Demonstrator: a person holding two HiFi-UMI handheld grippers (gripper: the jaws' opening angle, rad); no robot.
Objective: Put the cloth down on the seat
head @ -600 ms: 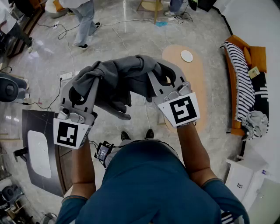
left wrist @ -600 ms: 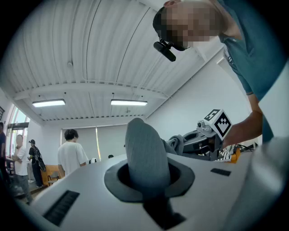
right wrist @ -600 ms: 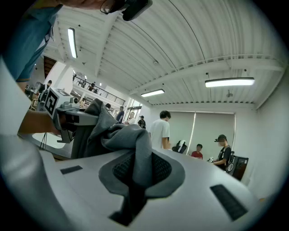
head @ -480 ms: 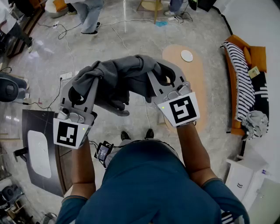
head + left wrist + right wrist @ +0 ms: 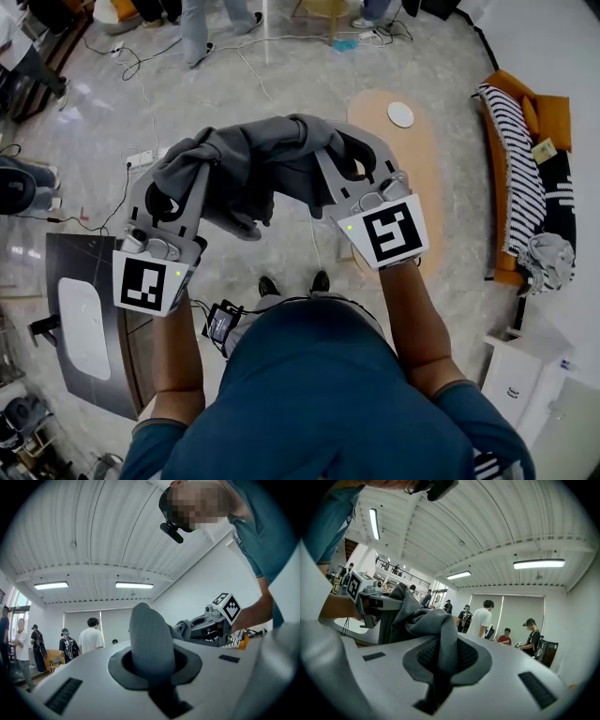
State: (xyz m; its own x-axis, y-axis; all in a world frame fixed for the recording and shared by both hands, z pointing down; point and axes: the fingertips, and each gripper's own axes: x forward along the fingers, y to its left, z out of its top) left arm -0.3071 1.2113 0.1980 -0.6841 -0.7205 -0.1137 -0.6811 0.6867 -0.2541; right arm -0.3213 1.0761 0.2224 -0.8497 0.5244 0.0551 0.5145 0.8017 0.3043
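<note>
A grey cloth [image 5: 251,171] hangs bunched in the air between my two grippers, high above the floor. My left gripper [image 5: 194,167] is shut on its left end, and in the left gripper view a thick fold of the cloth [image 5: 150,639] stands clamped in the left gripper [image 5: 152,665]. My right gripper [image 5: 326,155] is shut on the right end; the cloth [image 5: 433,630] runs out of the right gripper [image 5: 443,663] toward the other hand. The seat, an orange sofa [image 5: 555,120], stands far to the right against the wall.
A striped blanket [image 5: 517,178] and a grey bundle [image 5: 548,258] lie on the sofa. An oval wooden table [image 5: 417,164] with a white disc [image 5: 400,115] is ahead on the floor. A dark table [image 5: 89,323] sits at the left, with cables and several people farther off.
Both grippers keep their hold and barely move. The hanging fold of cloth has drawn up a little. The people at the top of the head view have walked farther away.
</note>
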